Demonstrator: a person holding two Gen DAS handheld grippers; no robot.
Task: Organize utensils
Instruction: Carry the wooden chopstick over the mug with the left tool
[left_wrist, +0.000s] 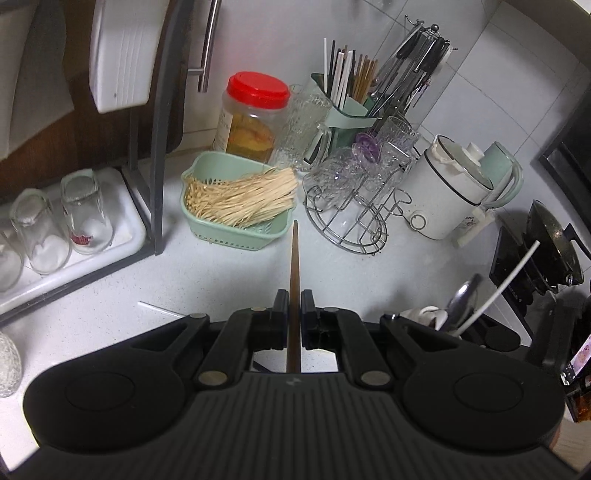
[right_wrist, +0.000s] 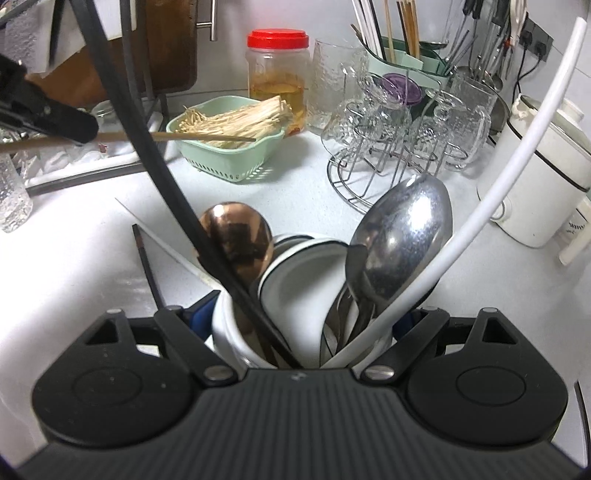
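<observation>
My left gripper (left_wrist: 294, 309) is shut on a brown wooden chopstick (left_wrist: 294, 262), which sticks straight out ahead above the counter. The right wrist view shows that gripper (right_wrist: 79, 131) at the left edge with the chopstick (right_wrist: 192, 137) reaching toward the green basket. My right gripper (right_wrist: 303, 317) is shut on a white utensil cup (right_wrist: 227, 332). The cup holds a copper spoon (right_wrist: 236, 236), a silver spoon (right_wrist: 402, 236), a white ceramic spoon (right_wrist: 295, 266), a black chopstick (right_wrist: 166, 184) and a white chopstick (right_wrist: 480, 199). A white chopstick (right_wrist: 162, 240) and a dark chopstick (right_wrist: 147, 266) lie on the counter.
A green basket of thin sticks (left_wrist: 236, 201) sits ahead, with a red-lidded jar (left_wrist: 255, 114) behind it. A wire rack of glass mugs (left_wrist: 354, 192), a green chopstick holder (left_wrist: 351, 114) and a white electric pot (left_wrist: 450, 188) stand to the right. Upturned glasses on a tray (left_wrist: 85, 214) stand at the left.
</observation>
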